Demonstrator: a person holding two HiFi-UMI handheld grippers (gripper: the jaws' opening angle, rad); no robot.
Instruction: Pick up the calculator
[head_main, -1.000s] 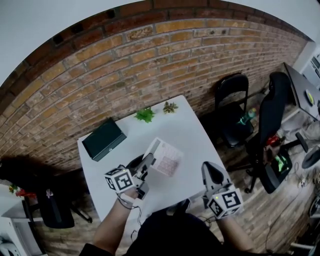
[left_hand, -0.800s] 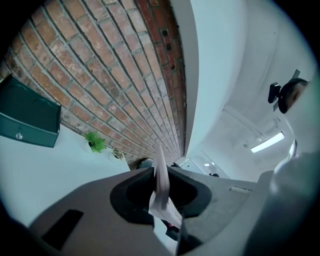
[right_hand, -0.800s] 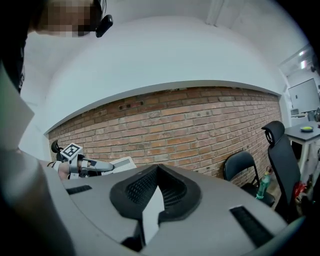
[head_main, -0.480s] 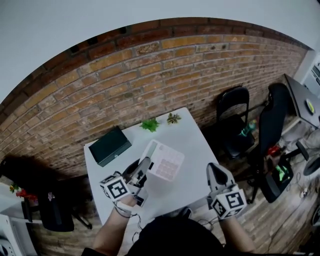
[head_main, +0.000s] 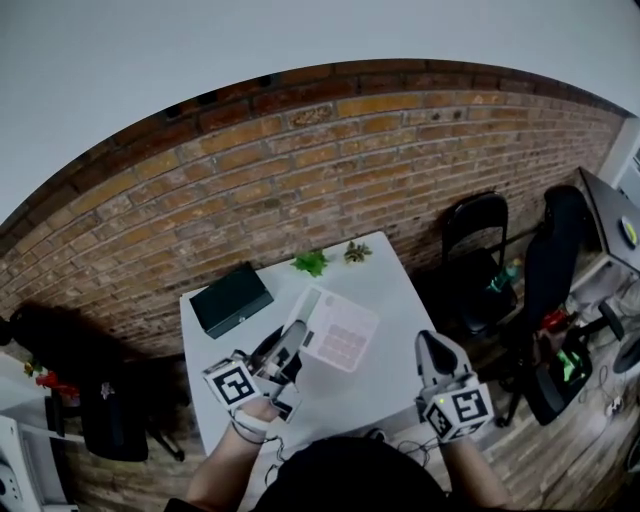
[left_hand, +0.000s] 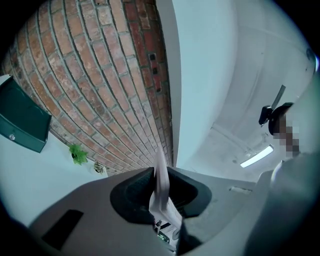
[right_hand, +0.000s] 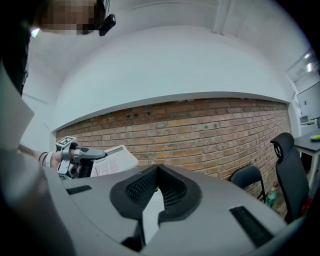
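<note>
The calculator (head_main: 340, 333), white with pink keys, hangs tilted above the white table (head_main: 395, 290). My left gripper (head_main: 296, 338) is shut on its near left edge. In the left gripper view the calculator (left_hand: 164, 207) shows edge-on as a thin pale blade pinched between the jaws of that gripper (left_hand: 160, 171). My right gripper (head_main: 429, 342) hovers at the table's near right corner, apart from the calculator, with its jaws together and nothing in them. The right gripper view, past its own jaw tips (right_hand: 157, 169), shows the calculator (right_hand: 114, 159) held up at the far left.
A dark green box (head_main: 231, 299) lies at the table's far left, also in the left gripper view (left_hand: 22, 122). Two small plants (head_main: 312, 263) (head_main: 357, 252) stand at the far edge by the brick wall. Black chairs (head_main: 478, 250) stand to the right of the table.
My left gripper has risen with the calculator, lifting it off the table. The right gripper has come up slightly and stayed near the table's right corner.
</note>
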